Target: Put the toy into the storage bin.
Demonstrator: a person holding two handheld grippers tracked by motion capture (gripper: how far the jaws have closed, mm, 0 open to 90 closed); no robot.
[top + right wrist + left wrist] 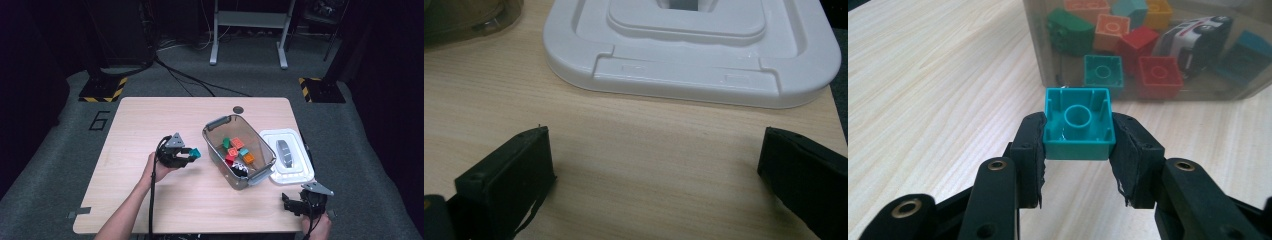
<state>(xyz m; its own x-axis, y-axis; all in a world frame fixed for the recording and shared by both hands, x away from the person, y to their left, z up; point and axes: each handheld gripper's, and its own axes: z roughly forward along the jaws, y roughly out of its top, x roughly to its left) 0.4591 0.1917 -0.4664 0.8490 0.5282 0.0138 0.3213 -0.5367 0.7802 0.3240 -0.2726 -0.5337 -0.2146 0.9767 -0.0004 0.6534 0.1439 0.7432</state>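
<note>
A teal toy brick [1078, 124] is pinched between both pads of my left gripper [1078, 145], hollow underside facing the camera, lifted off the table. In the high view the left gripper [191, 156] and the teal brick [195, 153] hover just left of the clear plastic bin [215, 124]. The bin [1045, 75] holds several coloured bricks [1158, 75] and a toy car [1198, 37]. My right gripper [289, 202] rests at the table's front right corner, its jaws wide apart with bare wood between them [651, 160].
The bin's white lid [300, 172] lies flat on the table right of the bin, and the lid [694, 75] sits just ahead of the right gripper. The table's right edge [836, 107] is close by. A cable hole [238, 109] is at the back.
</note>
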